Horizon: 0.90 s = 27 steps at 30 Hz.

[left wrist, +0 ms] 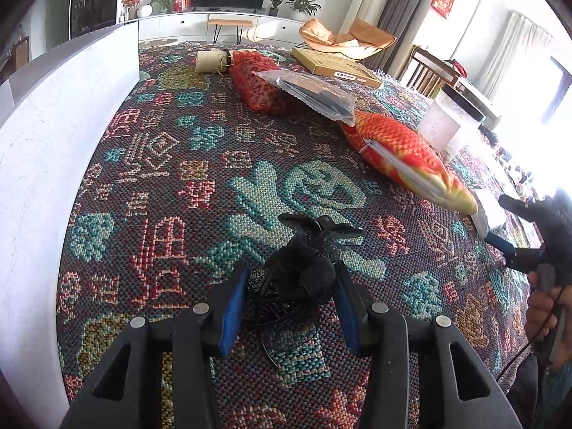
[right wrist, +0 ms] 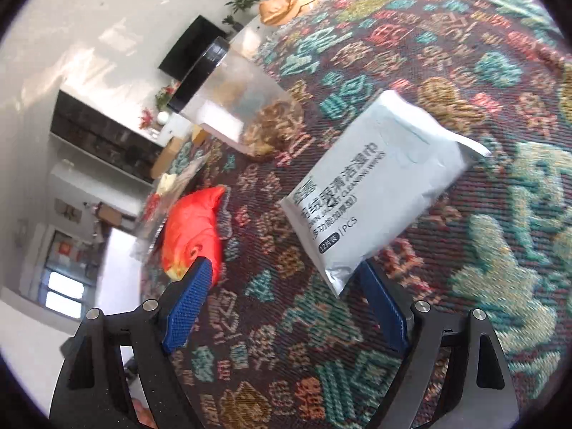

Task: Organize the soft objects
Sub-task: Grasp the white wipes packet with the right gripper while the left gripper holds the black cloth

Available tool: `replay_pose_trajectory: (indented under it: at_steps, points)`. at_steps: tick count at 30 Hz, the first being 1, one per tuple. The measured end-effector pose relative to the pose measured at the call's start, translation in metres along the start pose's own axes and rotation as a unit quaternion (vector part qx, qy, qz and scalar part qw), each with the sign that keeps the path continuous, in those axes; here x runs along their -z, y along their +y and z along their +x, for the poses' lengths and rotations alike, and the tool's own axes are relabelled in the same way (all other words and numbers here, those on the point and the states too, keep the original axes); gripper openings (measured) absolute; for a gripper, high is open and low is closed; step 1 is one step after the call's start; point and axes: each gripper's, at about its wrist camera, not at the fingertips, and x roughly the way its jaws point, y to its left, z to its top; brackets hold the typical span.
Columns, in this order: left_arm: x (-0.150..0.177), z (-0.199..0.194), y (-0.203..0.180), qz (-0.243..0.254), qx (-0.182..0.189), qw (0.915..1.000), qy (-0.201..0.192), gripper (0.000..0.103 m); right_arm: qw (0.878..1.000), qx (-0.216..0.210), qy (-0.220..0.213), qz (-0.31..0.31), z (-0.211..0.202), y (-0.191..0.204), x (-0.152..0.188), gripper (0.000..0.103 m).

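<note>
Soft black hair bow with a thin headband sits between the blue pads of the left gripper, jaws narrowed around it; right pad touches the fabric, left pad's contact hard to tell, bow rests low over the patterned woven cloth. Right gripper stands wide, nothing pinched; a pale wet-wipes packet lies on the cloth between and just ahead of its pads, near corner beside the right pad, contact unclear. Same gripper shows in the left view at the right edge, held by a hand. Beyond the bow, an orange-red fish-shaped pillow with a zipper lies on the cloth; in the right view it sits just past the left pad. Clear plastic bag with dark contents leans on a red mesh bag farther back. Clear container with black lid stands near the pillow. Flat yellowish box and a cream roll at the far edge. White wall panel runs along the left side.
</note>
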Motion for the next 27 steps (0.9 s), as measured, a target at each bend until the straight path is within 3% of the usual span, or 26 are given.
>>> replay_pose_trajectory:
  at_steps: [1, 3, 4, 5, 6, 8, 10, 12, 14, 15, 16, 17, 19, 21, 23, 24, 26, 27]
  points:
    - [0.001, -0.001, -0.001, 0.001, 0.002, 1.0000, 0.001, 0.045, 1.000, -0.009, 0.011, -0.016, -0.004, 0.001, -0.004, 0.087]
    - [0.002, -0.006, -0.002, 0.003, 0.007, 1.0000, -0.002, 0.045, 0.994, 0.028, 0.026, -0.103, -0.017, 0.017, -0.010, 0.087]
    - [0.003, -0.008, -0.002, 0.005, 0.006, 1.0000, -0.005, 0.045, 0.983, 0.072, 0.032, -0.167, -0.025, 0.028, -0.013, 0.087]
    - [0.003, -0.009, -0.002, 0.006, 0.006, 0.9999, -0.006, 0.045, 0.963, 0.125, 0.038, -0.237, -0.031, 0.040, -0.015, 0.087]
    - [0.005, -0.009, -0.001, 0.003, 0.008, 0.9999, -0.006, 0.045, 0.933, 0.176, 0.046, -0.310, -0.033, 0.050, -0.015, 0.087]
    - [0.006, -0.008, -0.001, -0.005, 0.015, 0.9999, -0.004, 0.045, 0.859, 0.255, 0.078, -0.437, -0.026, 0.065, -0.013, 0.087]
    - [0.006, -0.007, -0.002, -0.010, 0.020, 0.9997, -0.001, 0.045, 0.786, 0.291, 0.136, -0.528, -0.009, 0.070, -0.006, 0.087]
    - [0.006, -0.007, -0.006, -0.007, 0.023, 0.9997, 0.003, 0.045, 0.725, 0.301, 0.181, -0.593, 0.014, 0.072, 0.000, 0.086]
    - [0.005, -0.008, -0.009, 0.001, 0.021, 0.9998, 0.005, 0.045, 0.673, 0.306, 0.203, -0.642, 0.031, 0.071, 0.006, 0.086]
    - [0.002, -0.007, -0.009, 0.004, 0.021, 0.9998, 0.006, 0.045, 0.655, 0.307, 0.210, -0.658, 0.038, 0.068, 0.007, 0.086]
    - [0.001, -0.007, -0.010, 0.006, 0.021, 0.9997, 0.007, 0.045, 0.647, 0.301, 0.222, -0.665, 0.047, 0.067, 0.004, 0.086]
    - [0.000, -0.007, -0.010, 0.008, 0.020, 0.9997, 0.008, 0.045, 0.647, 0.289, 0.234, -0.666, 0.056, 0.067, -0.001, 0.086]
    - [-0.002, -0.007, -0.011, 0.010, 0.018, 0.9997, 0.011, 0.045, 0.676, 0.256, 0.247, -0.645, 0.065, 0.067, -0.018, 0.086]
    - [-0.004, -0.006, -0.011, 0.009, 0.020, 0.9997, 0.014, 0.045, 0.732, 0.227, 0.268, -0.584, 0.074, 0.060, -0.045, 0.089]
    - [-0.005, -0.006, -0.013, 0.010, 0.024, 0.9995, 0.016, 0.045, 0.803, 0.203, 0.279, -0.486, 0.082, 0.043, -0.073, 0.092]
    - [-0.004, -0.006, -0.015, 0.013, 0.026, 0.9995, 0.016, 0.045, 0.827, 0.203, 0.252, -0.460, 0.078, 0.040, -0.080, 0.093]
    - [-0.003, -0.008, -0.016, 0.016, 0.030, 0.9993, 0.016, 0.045, 0.844, 0.223, 0.219, -0.436, 0.070, 0.038, -0.076, 0.089]
    - [-0.003, -0.009, -0.016, 0.015, 0.033, 0.9992, 0.015, 0.045, 0.856, 0.230, 0.203, -0.415, 0.063, 0.038, -0.072, 0.081]
